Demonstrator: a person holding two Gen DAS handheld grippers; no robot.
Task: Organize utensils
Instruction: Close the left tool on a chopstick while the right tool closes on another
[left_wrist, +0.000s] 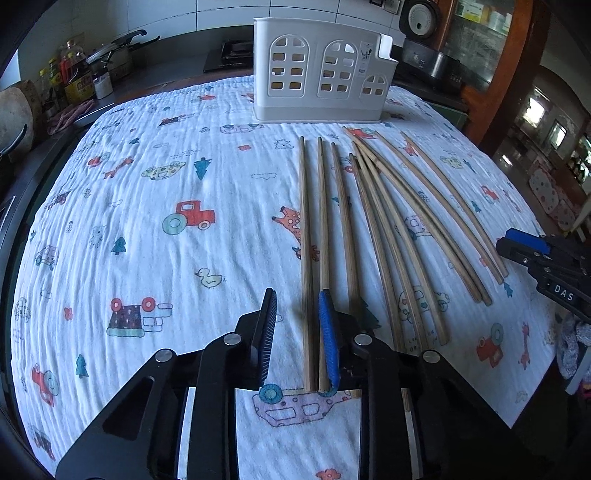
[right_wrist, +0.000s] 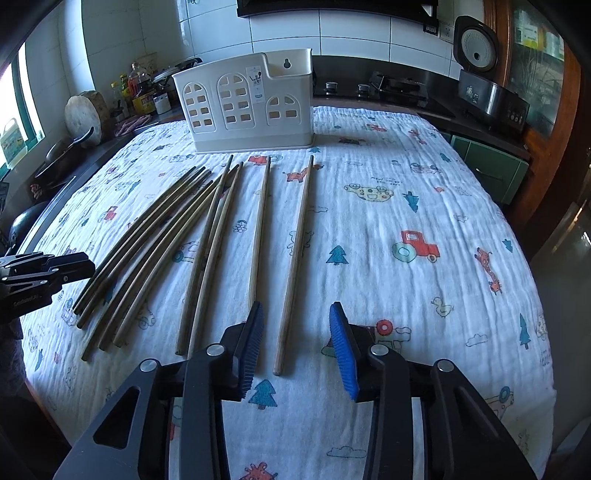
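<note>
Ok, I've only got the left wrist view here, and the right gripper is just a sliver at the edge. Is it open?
Observer: Yes. The right gripper has its jaws spread wide and holds nothing.
Operator: What is it lined up on?
Observer: The rightmost chopstick. Its near end lies on the cloth between the two fingers.
Operator: Anything on the holder I can't see from my side?
Observer: The white holder has a keyhole hanging slot in its taller back section.
</note>
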